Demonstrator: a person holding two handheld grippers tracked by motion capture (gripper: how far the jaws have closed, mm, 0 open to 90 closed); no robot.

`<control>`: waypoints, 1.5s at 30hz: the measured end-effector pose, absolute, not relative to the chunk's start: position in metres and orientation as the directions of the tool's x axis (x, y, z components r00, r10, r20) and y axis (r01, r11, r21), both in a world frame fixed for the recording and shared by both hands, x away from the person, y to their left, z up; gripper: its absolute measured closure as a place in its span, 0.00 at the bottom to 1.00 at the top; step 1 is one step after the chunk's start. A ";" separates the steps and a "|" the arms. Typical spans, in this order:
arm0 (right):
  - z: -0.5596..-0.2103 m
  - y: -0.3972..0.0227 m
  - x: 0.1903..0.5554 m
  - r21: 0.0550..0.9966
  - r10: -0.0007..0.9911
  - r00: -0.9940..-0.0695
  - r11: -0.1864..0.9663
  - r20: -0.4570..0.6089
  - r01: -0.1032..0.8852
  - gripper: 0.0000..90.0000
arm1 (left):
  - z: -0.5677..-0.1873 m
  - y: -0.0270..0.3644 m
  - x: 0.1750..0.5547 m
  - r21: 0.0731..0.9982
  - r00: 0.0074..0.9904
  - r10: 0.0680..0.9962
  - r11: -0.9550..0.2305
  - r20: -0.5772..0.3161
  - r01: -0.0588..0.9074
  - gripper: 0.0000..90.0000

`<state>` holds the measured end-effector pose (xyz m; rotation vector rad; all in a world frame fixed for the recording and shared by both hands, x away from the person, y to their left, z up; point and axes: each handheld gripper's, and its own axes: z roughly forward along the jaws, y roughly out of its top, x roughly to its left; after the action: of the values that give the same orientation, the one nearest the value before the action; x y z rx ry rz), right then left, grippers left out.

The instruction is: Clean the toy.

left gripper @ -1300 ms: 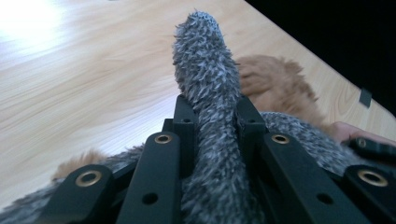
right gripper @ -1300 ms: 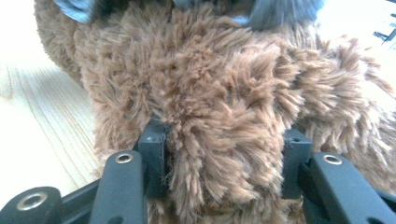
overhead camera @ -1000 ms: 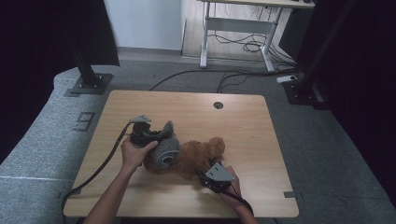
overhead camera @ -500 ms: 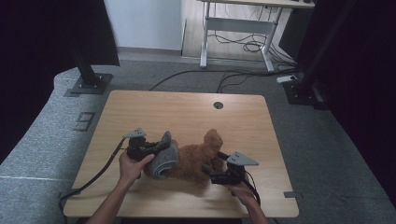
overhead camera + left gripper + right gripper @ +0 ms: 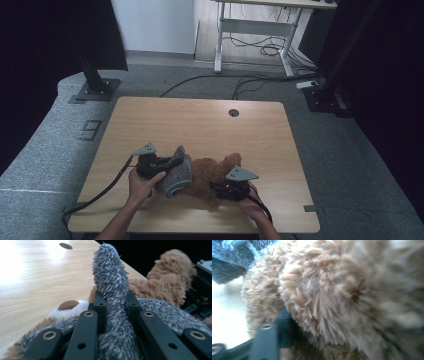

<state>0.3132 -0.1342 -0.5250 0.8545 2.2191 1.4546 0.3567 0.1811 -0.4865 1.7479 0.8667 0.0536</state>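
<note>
Left tool is clamping a fold of the grey fuzzy garment; in the left gripper view the jaws are standing close together with a ridge of grey fabric pinched upright between them. That grip looks the same as in both earlier frames.

Change over the last second: the left hand is sitting lower and nearer the front edge of the table than before, so the garment is now lying down over the near-left part of the brown plush toy instead of being held up above it.

Right tool is working at the toy's right side. Its jaws have just been closing after a quick wide opening. In the right gripper view brown fur is crowding against the one black jaw that shows, but the picture is too blurred and too close to tell whether the pads are pressing; cannot call it a grip.

Toy is lying near the front middle of the table, between the two tools, with the garment partly over its left end.

Judgement: the right tool seems to be re-gripping the toy so the left can pull the grey fabric along it. Dressing or undressing, cannot tell which.
</note>
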 end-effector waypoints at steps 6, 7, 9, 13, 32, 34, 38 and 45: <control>-0.526 -0.133 0.321 0.929 0.712 -0.701 0.278 -0.030 0.244 0.64 | -0.486 0.171 0.377 0.860 0.721 0.588 -0.080 -0.367 0.503 0.85; -0.526 -0.132 0.324 0.934 0.726 -0.686 0.275 -0.045 0.229 0.65 | -0.486 0.168 0.383 0.861 0.719 0.586 -0.070 -0.374 0.505 0.85; -0.527 -0.132 0.332 0.940 0.759 -0.646 0.271 -0.076 0.209 0.68 | -0.486 0.160 0.397 0.860 0.716 0.588 -0.066 -0.375 0.505 0.85; -0.527 -0.140 0.349 0.949 0.803 -0.592 0.233 -0.065 0.212 0.71 | -0.488 0.147 0.421 0.869 0.727 0.579 -0.063 -0.369 0.491 0.85; -0.535 -0.151 0.309 0.947 0.715 -0.686 0.295 -0.133 0.124 0.65 | -0.432 0.120 0.381 0.854 0.798 0.488 -0.180 -0.354 0.489 0.84; -0.536 -0.148 0.307 0.945 0.712 -0.685 0.309 -0.155 0.108 0.64 | -0.421 0.087 0.376 0.856 0.829 0.462 -0.239 -0.314 0.457 0.84; -0.537 -0.145 0.303 0.941 0.716 -0.672 0.327 -0.188 0.086 0.62 | -0.420 0.033 0.381 0.827 0.843 0.450 -0.322 -0.295 0.461 0.84; -0.542 -0.152 0.301 0.936 0.717 -0.672 0.337 -0.186 0.101 0.58 | -0.431 0.039 0.381 0.812 0.827 0.501 -0.353 -0.254 0.464 0.84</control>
<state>0.3011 -0.1519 -0.5423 0.7137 2.0134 1.3492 0.3809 0.0394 -0.4311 1.9997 0.7139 0.0467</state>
